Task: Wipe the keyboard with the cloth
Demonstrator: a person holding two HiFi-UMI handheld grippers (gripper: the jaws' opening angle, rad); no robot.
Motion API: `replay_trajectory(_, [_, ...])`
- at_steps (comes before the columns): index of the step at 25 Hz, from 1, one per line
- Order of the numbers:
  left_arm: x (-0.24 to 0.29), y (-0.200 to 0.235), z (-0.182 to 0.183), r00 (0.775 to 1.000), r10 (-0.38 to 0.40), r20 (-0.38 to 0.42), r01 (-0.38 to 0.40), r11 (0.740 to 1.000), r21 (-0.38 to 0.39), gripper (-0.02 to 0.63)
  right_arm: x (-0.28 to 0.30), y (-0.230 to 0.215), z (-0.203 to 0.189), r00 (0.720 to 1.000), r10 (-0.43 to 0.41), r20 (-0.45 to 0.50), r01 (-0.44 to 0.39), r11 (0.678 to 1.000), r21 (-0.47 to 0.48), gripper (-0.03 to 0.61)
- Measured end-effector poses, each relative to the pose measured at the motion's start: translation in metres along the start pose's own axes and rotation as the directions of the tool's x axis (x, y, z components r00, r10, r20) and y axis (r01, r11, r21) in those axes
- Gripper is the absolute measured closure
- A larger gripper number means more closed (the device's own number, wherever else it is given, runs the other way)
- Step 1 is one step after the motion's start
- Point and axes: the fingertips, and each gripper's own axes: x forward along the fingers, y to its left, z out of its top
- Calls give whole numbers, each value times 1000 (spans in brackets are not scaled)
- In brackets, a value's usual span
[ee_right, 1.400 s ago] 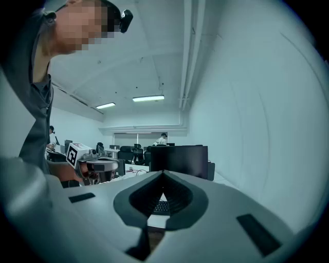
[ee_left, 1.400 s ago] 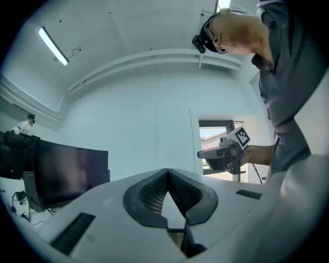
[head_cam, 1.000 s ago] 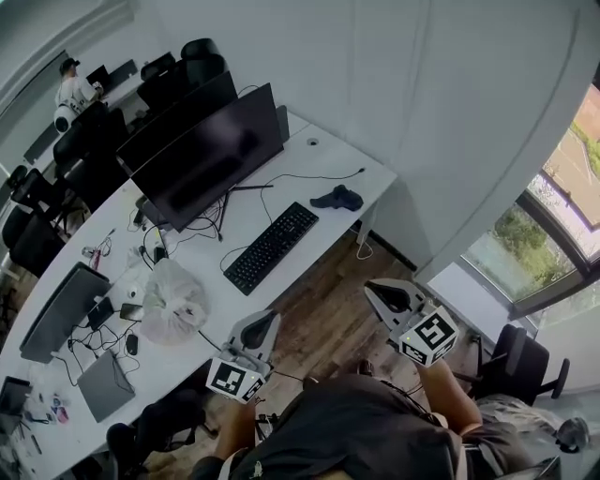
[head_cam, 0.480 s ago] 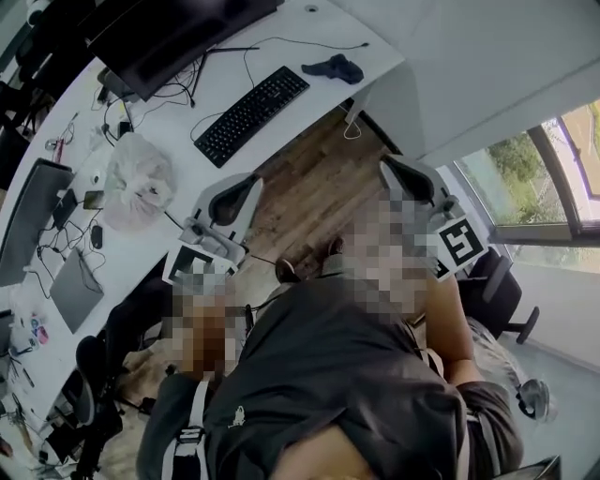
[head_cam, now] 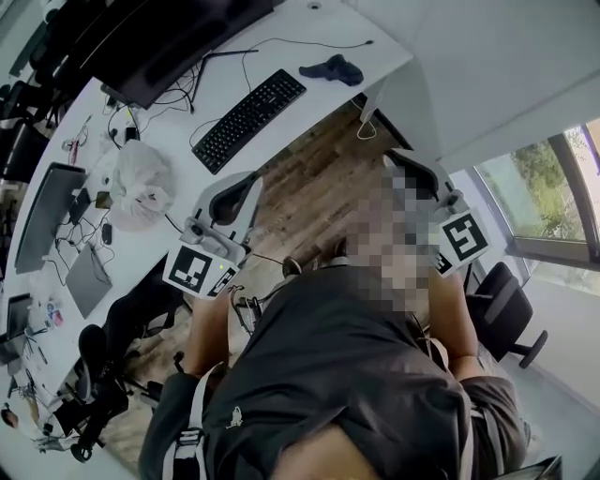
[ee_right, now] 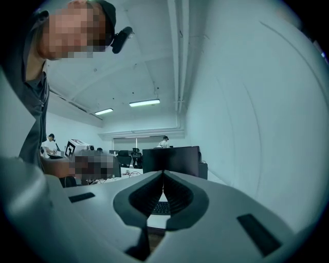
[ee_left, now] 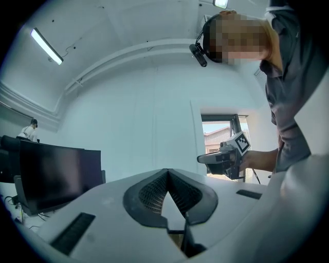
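Little is changing from half a second ago: the left gripper (head_cam: pixel 242 186) and the right gripper (head_cam: pixel 405 167) are staying raised in front of the person's chest, over the wooden floor (head_cam: pixel 309 202), well apart from each other. In each gripper view the 2 jaws are meeting at their tips, closed with nothing between them. The keyboard (head_cam: pixel 248 120) is lying slantwise on the white desk (head_cam: pixel 300 28), at 12 o'clock from the left gripper and clear of it. The dark cloth (head_cam: pixel 331 68) is lying bunched on the desk at 2 o'clock from the keyboard, near its far end but not touching it. A black monitor (head_cam: pixel 178 37) is standing at 11 o'clock from the keyboard, and a knotted plastic bag (head_cam: pixel 139 173) is sitting at 8 o'clock from it
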Motion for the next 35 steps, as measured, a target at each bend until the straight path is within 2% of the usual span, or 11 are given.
replay_trajectory(7, [34, -16, -2, 996, 80, -43, -79, 997, 19, 612, -6, -48, -9, 998, 59, 20, -59, 998, 10, 569])
replay_trajectory(14, [39, -6, -17, 988, 124, -87, -125, 992, -6, 612, 10, -57, -32, 994, 106, -14, -105, 993, 58, 569])
replay_trajectory(19, [48, 16, -30, 992, 92, -87, -96, 994, -42, 612, 27, -61, -36, 997, 71, -27, -70, 996, 57, 569])
replay_trajectory(23, [55, 36, -25, 997, 77, -27, -79, 995, -66, 612, 43, -69, -28, 998, 41, -54, -40, 999, 26, 569])
replay_trajectory(25, [56, 51, -23, 997, 72, -13, -72, 995, -67, 612, 59, -69, -20, 998, 38, -57, -37, 999, 11, 569])
replay_trajectory(29, [72, 73, -24, 1000, 6, -11, -7, 998, -61, 612, 74, -78, -9, 999, -14, -47, 15, 1000, 23, 569])
replay_trajectory(33, [74, 115, -19, 999, 7, 32, -5, 999, -44, 612, 118, -78, 0, 999, -23, -49, 23, 1000, -14, 569])
replay_trajectory(35, [64, 128, -25, 1000, 3, 26, -2, 999, -45, 612, 137, -70, -4, 997, -26, -67, 24, 1000, -18, 569])
